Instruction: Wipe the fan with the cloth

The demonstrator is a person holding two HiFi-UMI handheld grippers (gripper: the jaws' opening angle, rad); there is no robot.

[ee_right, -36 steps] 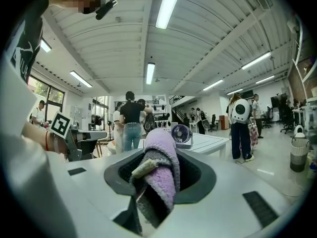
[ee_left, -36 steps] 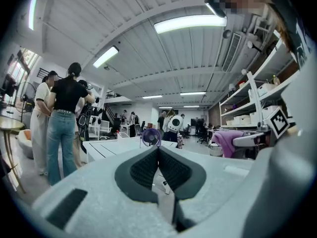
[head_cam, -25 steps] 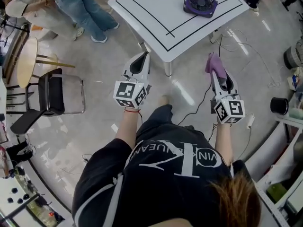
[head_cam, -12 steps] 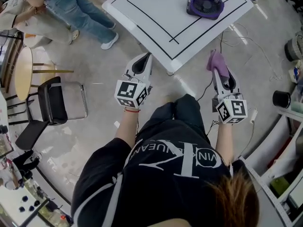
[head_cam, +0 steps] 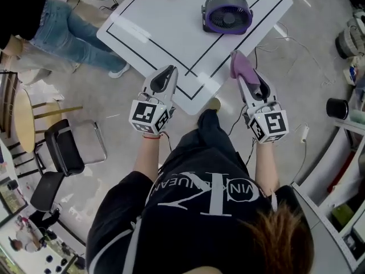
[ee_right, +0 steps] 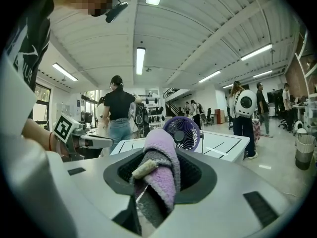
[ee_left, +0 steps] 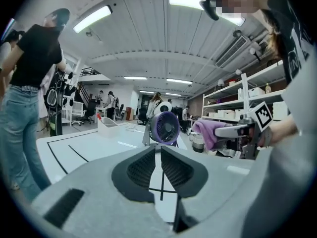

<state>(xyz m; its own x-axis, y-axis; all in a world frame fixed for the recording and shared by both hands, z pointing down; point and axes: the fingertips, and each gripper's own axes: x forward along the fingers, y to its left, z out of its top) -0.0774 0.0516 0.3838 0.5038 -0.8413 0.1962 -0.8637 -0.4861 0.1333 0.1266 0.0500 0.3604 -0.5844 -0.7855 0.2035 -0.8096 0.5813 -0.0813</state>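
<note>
A purple fan (head_cam: 227,11) stands on the white table (head_cam: 159,21) marked with black lines, toward its far right side. My right gripper (head_cam: 245,76) is shut on a purple cloth (head_cam: 240,61), which bulges out past the jaws (ee_right: 163,148) just off the table's near right edge. The fan (ee_right: 183,133) sits straight ahead of it, some way off. My left gripper (head_cam: 170,69) hovers over the table's near corner. Its jaws have just been opening to a thin gap (ee_left: 159,147) with nothing between them. In the left gripper view the fan (ee_left: 164,128) is ahead.
A person in jeans (head_cam: 68,33) stands by the table's left side. A black chair (head_cam: 63,153) is on the floor at left. A white bin (ee_left: 106,125) sits on the far part of the table. Cables (head_cam: 296,44) trail right of the table, near shelves and a black pot (head_cam: 336,107).
Both grippers have moved forward to the table, and the fan is nearer now. The left gripper now reaches over the table's near corner. The cloth stays in the right gripper.
</note>
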